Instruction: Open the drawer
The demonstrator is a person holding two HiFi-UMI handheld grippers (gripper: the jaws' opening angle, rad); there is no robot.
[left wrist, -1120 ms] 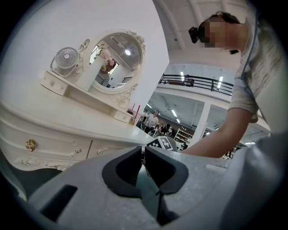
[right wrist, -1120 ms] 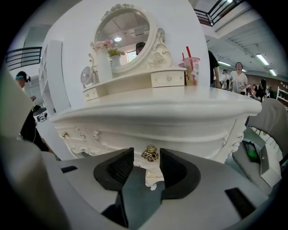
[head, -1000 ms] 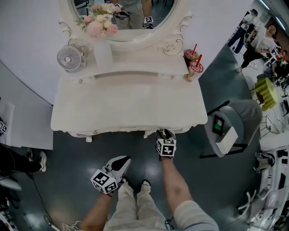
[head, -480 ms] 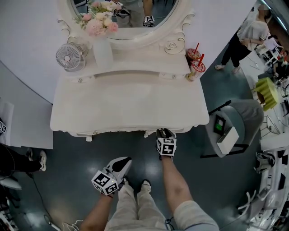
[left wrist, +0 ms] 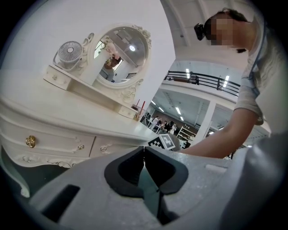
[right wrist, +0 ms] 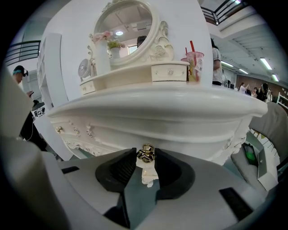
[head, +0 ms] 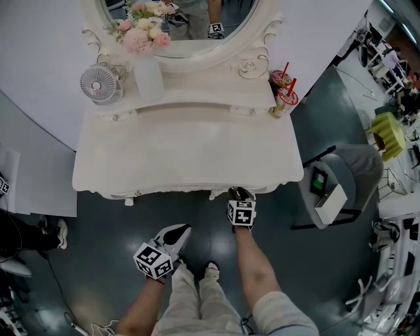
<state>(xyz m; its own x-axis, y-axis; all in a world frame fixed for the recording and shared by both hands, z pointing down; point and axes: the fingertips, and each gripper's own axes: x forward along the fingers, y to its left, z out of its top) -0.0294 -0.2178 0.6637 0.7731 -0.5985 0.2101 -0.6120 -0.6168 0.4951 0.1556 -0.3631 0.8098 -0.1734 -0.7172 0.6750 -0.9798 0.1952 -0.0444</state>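
The white dressing table (head: 187, 151) stands in front of me, its drawers shut. My right gripper (head: 241, 193) is up against the front edge on the right. In the right gripper view the gold drawer knob (right wrist: 146, 153) sits between the two dark pads (right wrist: 120, 167) of the right gripper (right wrist: 145, 158). Those jaws are closing around it, with a thin gap still showing on each side. The white drawer front (right wrist: 117, 134) lies just behind the knob. My left gripper (head: 180, 231) hangs lower left, away from the table; the left gripper (left wrist: 144, 150) is shut and holds nothing.
On the table's back shelf stand a small fan (head: 100, 83), a vase of pink flowers (head: 147, 72) and two cups with red straws (head: 283, 90), under an oval mirror (head: 184, 20). A grey chair (head: 341, 184) stands to the right. Another gold knob (left wrist: 30, 141) marks the left drawer.
Both grippers stay where they were. A person at the upper right of the head view has walked away.
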